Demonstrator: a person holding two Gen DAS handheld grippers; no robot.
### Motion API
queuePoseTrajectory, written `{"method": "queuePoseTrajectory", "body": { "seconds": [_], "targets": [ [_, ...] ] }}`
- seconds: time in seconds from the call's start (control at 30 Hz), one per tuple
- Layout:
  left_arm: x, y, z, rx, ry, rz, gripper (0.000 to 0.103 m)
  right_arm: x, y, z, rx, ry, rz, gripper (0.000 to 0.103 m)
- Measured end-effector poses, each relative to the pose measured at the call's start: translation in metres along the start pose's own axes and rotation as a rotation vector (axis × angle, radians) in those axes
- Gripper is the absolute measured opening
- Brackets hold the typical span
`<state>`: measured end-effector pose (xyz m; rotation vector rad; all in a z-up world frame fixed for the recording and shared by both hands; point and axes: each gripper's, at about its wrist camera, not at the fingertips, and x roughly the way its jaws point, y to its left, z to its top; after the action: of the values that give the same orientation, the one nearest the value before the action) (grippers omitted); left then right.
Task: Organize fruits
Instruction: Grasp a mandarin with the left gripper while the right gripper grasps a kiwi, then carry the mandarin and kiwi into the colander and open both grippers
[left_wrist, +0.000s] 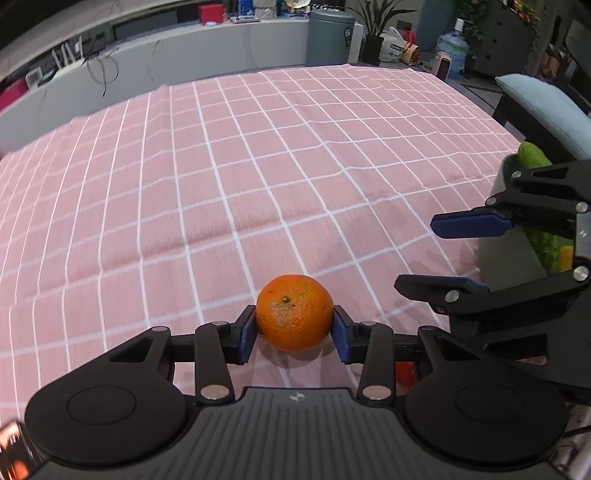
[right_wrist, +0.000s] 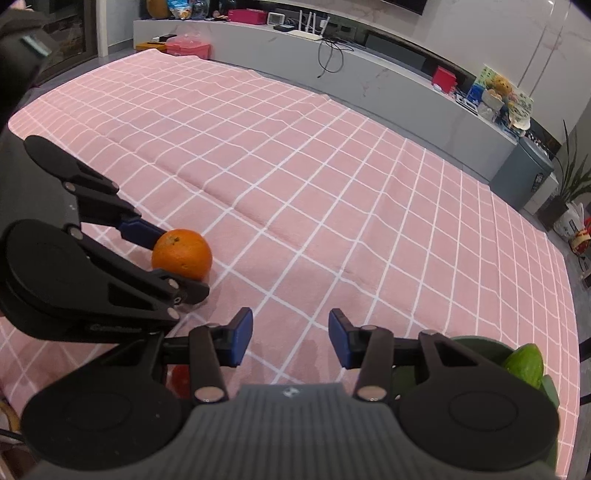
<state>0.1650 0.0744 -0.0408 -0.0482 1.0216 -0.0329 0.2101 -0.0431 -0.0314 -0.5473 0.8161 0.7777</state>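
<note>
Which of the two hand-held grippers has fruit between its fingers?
The left hand-held gripper: its blue pads flank the orange. The right hand-held gripper has only tablecloth between its pads.

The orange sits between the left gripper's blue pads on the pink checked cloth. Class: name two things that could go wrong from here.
1. The orange is round and the left gripper pinches it only at its sides with narrow pads, so it may slip or roll out on lifting.
2. The right gripper, open and empty, is close by; the two could collide on the way to the green container.

Even indoor light, soft shadows, strong fisheye warp, edges slightly blurred.
</note>
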Motion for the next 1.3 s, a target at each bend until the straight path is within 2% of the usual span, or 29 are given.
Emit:
{"method": "queuePoseTrajectory", "body": {
  "seconds": [0.13,0.17,0.33,0.37,0.63,0.7,1.0,1.3],
  "targets": [
    [-0.014,0.004,-0.008,-0.049,0.018,-0.014,0.047,-0.011,0.007,-0.002,-0.024,-0.013,0.02,0.04],
    [-0.018,0.004,-0.01,-0.056,0.021,-0.017,0.047,-0.014,0.01,-0.003,-0.033,-0.018,0.022,0.035],
    [-0.029,0.007,-0.026,-0.131,0.048,-0.069,0.047,-0.029,0.025,-0.01,-0.078,-0.036,0.039,0.032],
    [-0.031,0.007,-0.03,-0.144,0.054,-0.075,0.047,-0.032,0.029,-0.012,-0.087,-0.038,0.041,0.029],
    [-0.044,0.009,-0.046,-0.205,0.038,-0.066,0.047,-0.049,0.05,-0.03,-0.082,-0.059,0.036,0.024],
    [-0.045,0.01,-0.049,-0.211,0.04,-0.061,0.047,-0.05,0.055,-0.035,-0.086,-0.06,0.033,0.019],
    [-0.045,0.008,-0.052,-0.214,0.047,-0.061,0.047,-0.044,0.077,-0.053,-0.173,-0.025,-0.034,0.019],
    [-0.035,-0.002,-0.051,-0.178,0.054,-0.079,0.047,-0.033,0.084,-0.064,-0.238,-0.004,-0.112,0.02]
  ]
}}
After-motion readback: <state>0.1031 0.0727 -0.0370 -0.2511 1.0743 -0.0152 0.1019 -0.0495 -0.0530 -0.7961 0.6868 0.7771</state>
